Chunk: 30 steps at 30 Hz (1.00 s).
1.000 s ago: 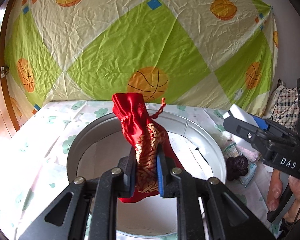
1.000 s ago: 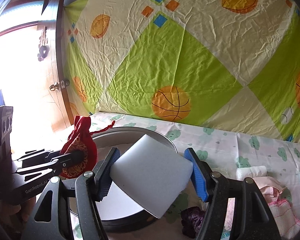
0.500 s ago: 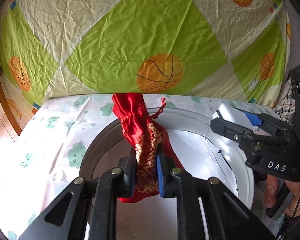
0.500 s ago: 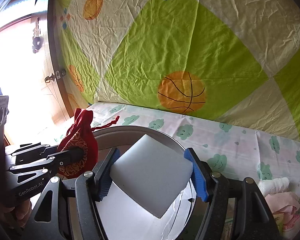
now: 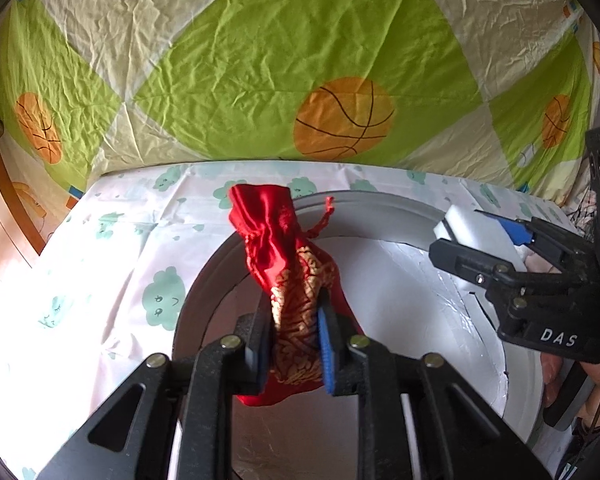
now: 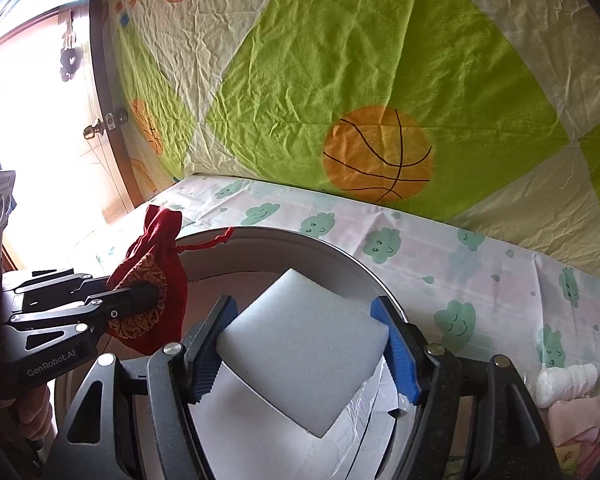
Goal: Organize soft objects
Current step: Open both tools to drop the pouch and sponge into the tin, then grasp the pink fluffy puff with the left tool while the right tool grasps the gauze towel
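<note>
Both loads are now over the bin (image 5: 204,280); a second ago we were short of it, with the rim further ahead and the clutter on the right in closer view. Left gripper (image 5: 294,346) is clamped on the pouch (image 5: 296,276), red satin with gold weave, pinched low on its belly, neck and drawstring standing up above the pads. The pouch hangs just inside the bin's left rim, not touching the floor as far as we can tell. Right gripper (image 6: 306,348) is clamped on the sponge (image 6: 300,352), a white foam block held corner-down, squeezed at two opposite edges, hanging over the bin's white liner (image 6: 220,412). The two grippers sit near each other but apart. We read this as transport done, release pending: both items are above the target, so next is lower and open. Risk is low, though the pouch may flop onto the rim if we drop it from here, so we'd nudge it inward first. More soft stuff remains outside on the sheet (image 6: 480,280): a white roll (image 6: 566,378) and pink cloth (image 6: 580,420) at far right.
</note>
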Motion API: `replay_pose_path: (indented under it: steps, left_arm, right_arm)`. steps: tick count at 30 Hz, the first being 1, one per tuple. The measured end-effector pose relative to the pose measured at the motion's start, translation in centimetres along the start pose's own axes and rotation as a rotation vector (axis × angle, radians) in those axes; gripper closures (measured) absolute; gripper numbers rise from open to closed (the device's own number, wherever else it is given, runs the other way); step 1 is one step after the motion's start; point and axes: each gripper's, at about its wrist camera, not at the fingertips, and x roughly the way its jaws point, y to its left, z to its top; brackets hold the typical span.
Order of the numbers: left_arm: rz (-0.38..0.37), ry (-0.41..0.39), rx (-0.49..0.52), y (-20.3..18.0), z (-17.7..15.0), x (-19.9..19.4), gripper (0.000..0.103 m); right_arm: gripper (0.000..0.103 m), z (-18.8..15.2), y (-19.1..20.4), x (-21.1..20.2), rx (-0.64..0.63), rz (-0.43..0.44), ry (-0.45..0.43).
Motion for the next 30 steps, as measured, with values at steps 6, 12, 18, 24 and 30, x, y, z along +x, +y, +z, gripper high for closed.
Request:
replay_pose_path:
  steps: [6,12,18,24,30]
  left_arm:
    - [0.05,-0.039,-0.004,0.2,-0.2,-1.0,0.032]
    - [0.074,-0.093,0.008,-0.4,-0.9,-2.7,0.024]
    - [0.075,-0.171,0.015,-2.5,-2.1,-5.0,0.015]
    - [0.051,-0.242,0.066,-6.8,-3.1,-6.8,0.007]
    - [-0.024,-0.26,0.139,-13.0,-3.8,-7.1,0.005]
  right_arm:
    - [0.016,-0.2,0.0,-0.7,0.003,-0.014,-0.024]
    - [0.015,-0.7,-0.2,-2.6,0.032,-0.019,-0.082]
    - [0.014,-1.9,-0.5,-6.4,0.022,-0.027,-0.15]
    - [0.013,-4.7,-2.7,-11.1,0.006,-0.109,-0.201]
    - [0.011,-7.8,-7.4,-14.7,0.034,-0.249,-0.208]
